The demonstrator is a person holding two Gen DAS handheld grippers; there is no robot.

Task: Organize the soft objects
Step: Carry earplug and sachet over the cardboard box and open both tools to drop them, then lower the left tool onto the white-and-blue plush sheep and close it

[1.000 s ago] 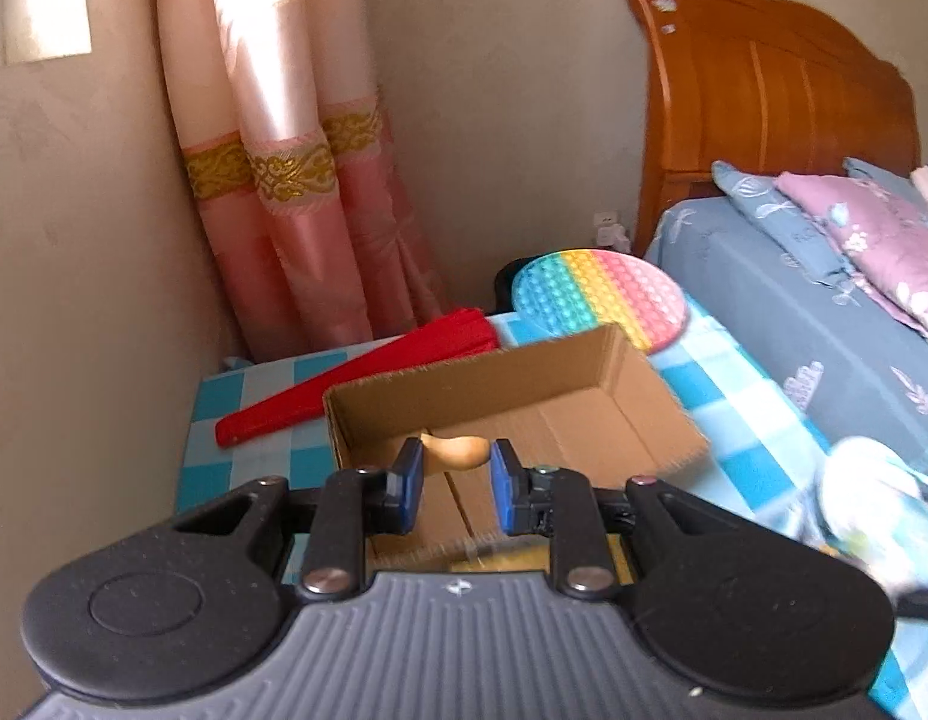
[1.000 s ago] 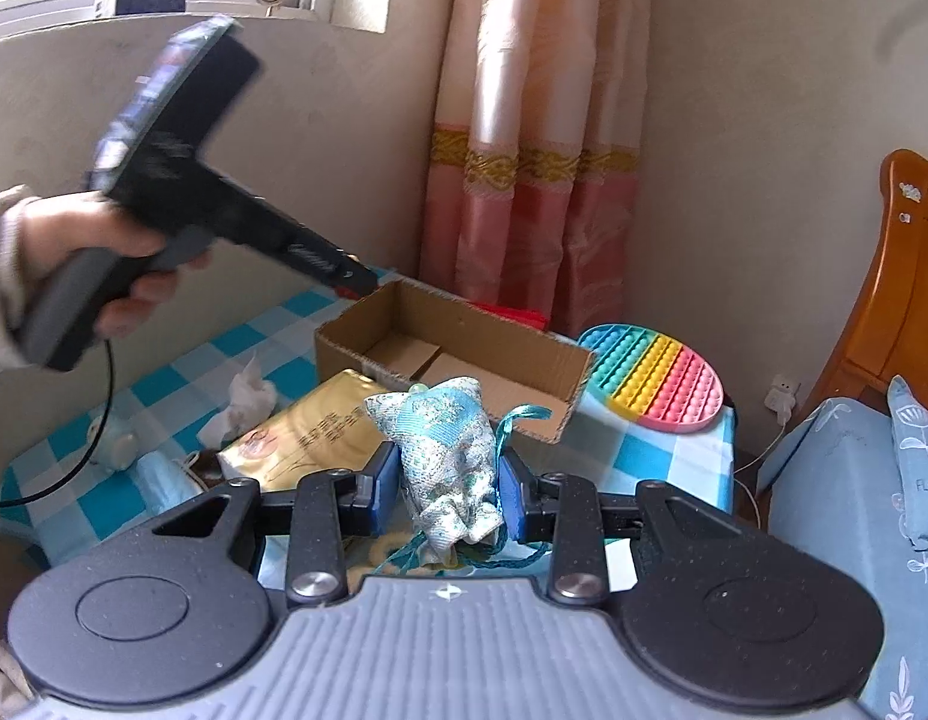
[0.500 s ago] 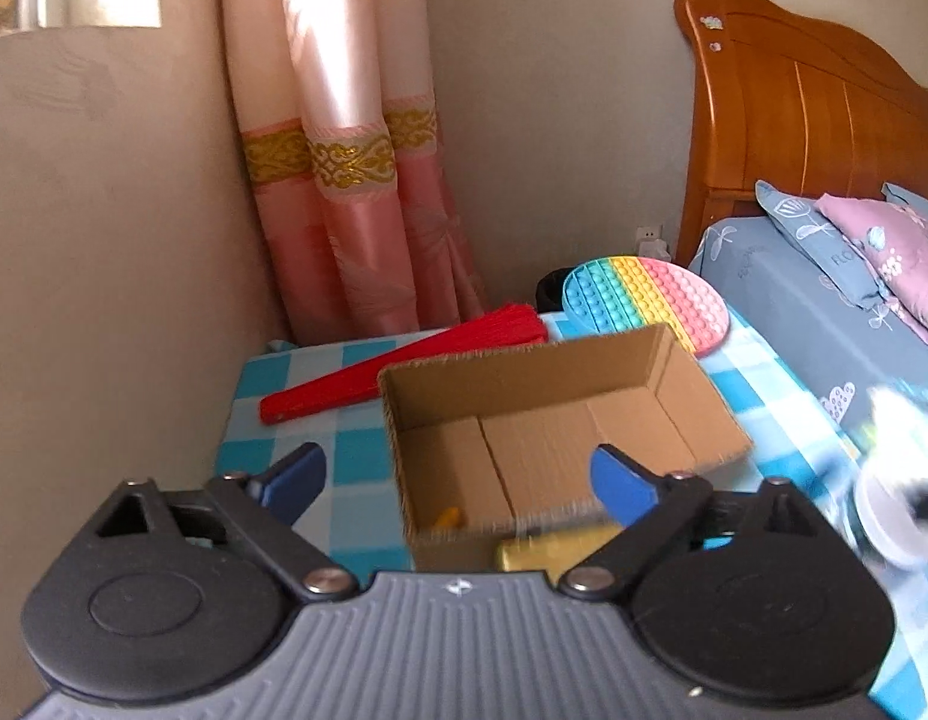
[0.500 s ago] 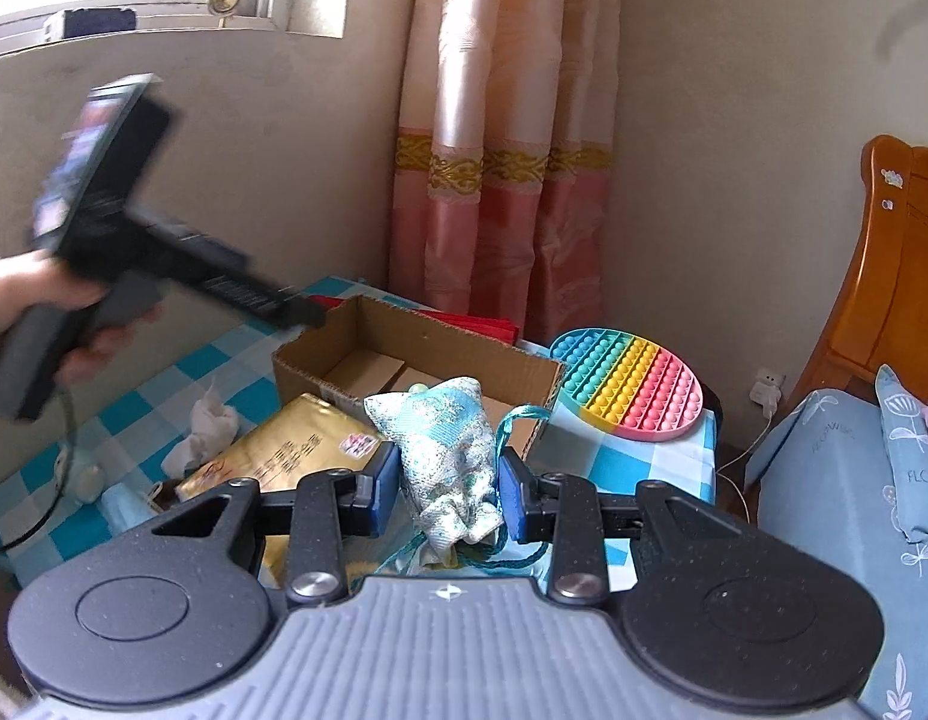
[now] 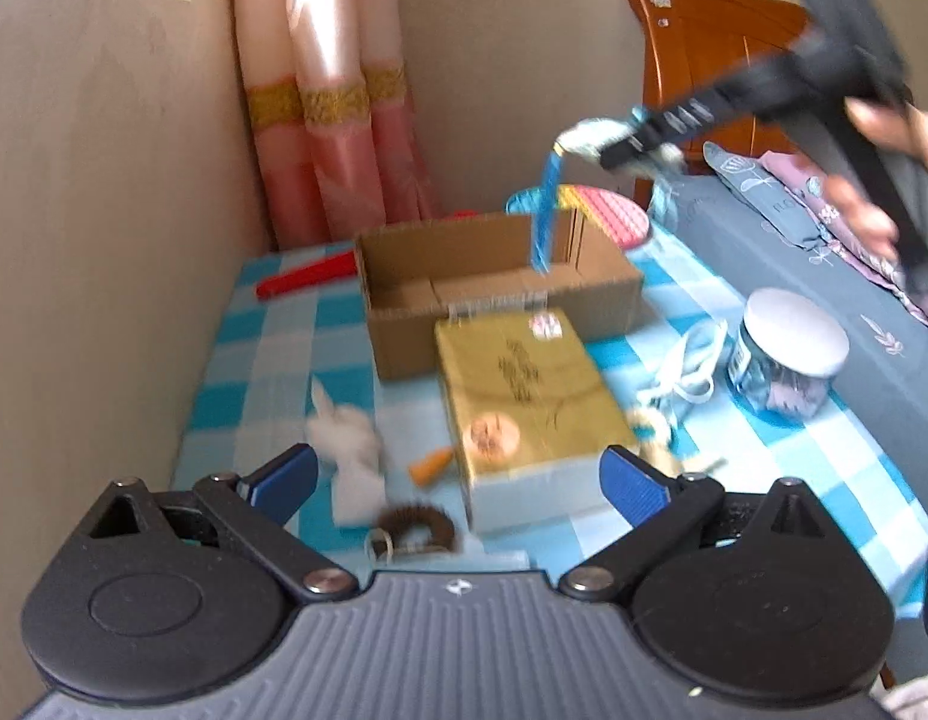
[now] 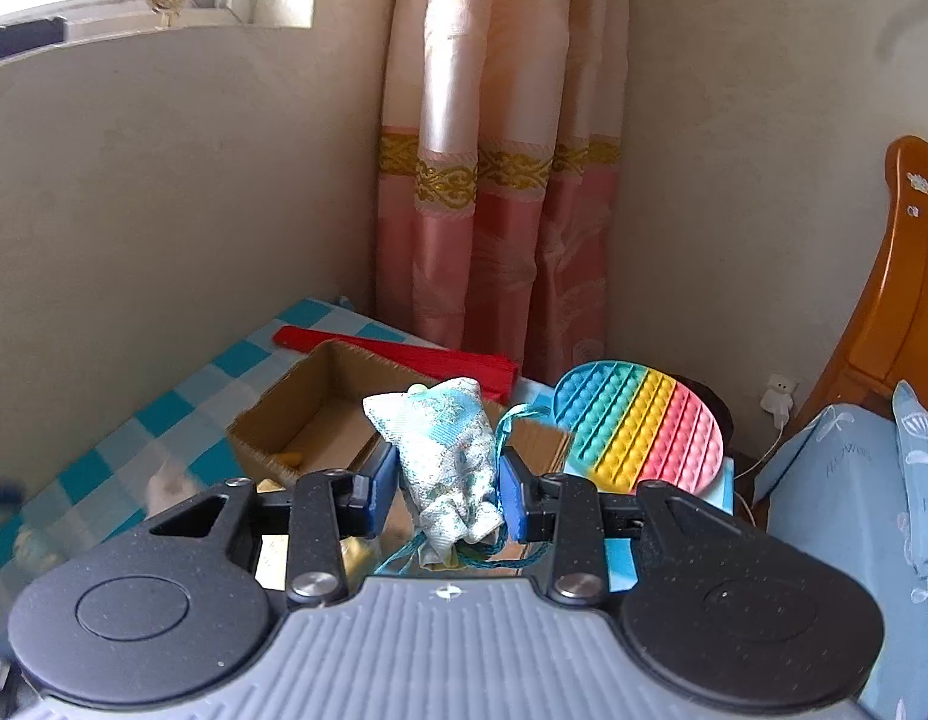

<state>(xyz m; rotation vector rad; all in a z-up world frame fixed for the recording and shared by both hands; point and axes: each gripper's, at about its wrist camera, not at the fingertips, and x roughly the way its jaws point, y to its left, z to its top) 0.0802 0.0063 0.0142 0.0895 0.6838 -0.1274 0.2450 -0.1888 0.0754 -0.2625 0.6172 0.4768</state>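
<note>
An open cardboard box (image 5: 493,282) sits on the blue checked table; it also shows in the right wrist view (image 6: 320,420). My right gripper (image 6: 449,486) is shut on a pale blue floral drawstring pouch (image 6: 449,450) and holds it in the air just short of the box; in the left wrist view the pouch (image 5: 589,135) hangs above the box's far right corner, its blue cord (image 5: 544,216) dangling. My left gripper (image 5: 458,480) is open and empty, low over the table's near end, above a white tissue (image 5: 350,450), an orange piece (image 5: 431,465) and a brown hair tie (image 5: 419,525).
A gold box (image 5: 523,396) lies against the cardboard box's near wall. A white-lidded jar (image 5: 784,354) and a pale cord (image 5: 679,369) lie to the right. A red folded fan (image 5: 308,282) and a rainbow pop mat (image 6: 637,426) lie behind the box. Wall left, bed right.
My left gripper opened and pulled back from the box toward the near end of the table. My right gripper carried the pouch closer to the box.
</note>
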